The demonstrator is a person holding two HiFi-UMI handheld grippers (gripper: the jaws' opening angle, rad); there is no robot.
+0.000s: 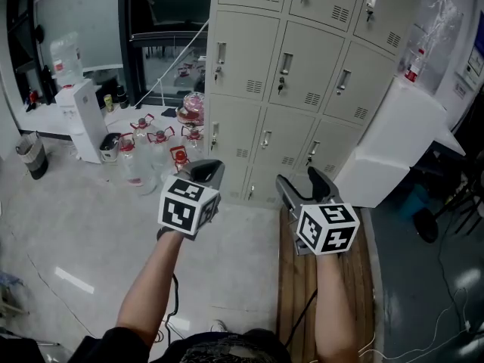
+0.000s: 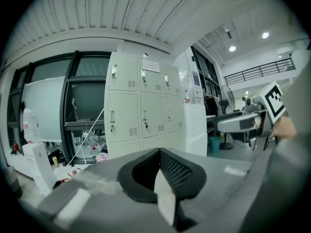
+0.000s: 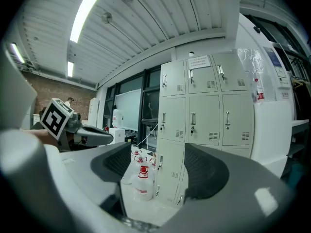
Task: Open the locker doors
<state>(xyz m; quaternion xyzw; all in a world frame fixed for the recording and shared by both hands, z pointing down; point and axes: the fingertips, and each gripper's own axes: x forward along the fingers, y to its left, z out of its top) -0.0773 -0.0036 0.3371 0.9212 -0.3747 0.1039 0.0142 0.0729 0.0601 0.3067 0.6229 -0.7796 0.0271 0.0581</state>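
A beige bank of lockers [image 1: 302,66] stands ahead, three columns wide, and every door I can see is closed, with handles and keys on the doors. It also shows in the left gripper view as the lockers [image 2: 143,115] and in the right gripper view as the lockers [image 3: 209,115]. My left gripper [image 1: 206,171] is held out toward them, well short of the doors, with its pads [image 2: 175,171] together and nothing between them. My right gripper [image 1: 301,181] is level beside it, jaws spread wide and empty [image 3: 158,164], framing the lower locker doors.
Several clear water jugs with red caps [image 1: 155,146] stand on the floor left of the lockers. A white water dispenser [image 1: 79,116] and a bin [image 1: 32,156] are further left. A tall white cabinet [image 1: 393,142] stands to the lockers' right. A wooden plank [image 1: 295,278] lies underfoot.
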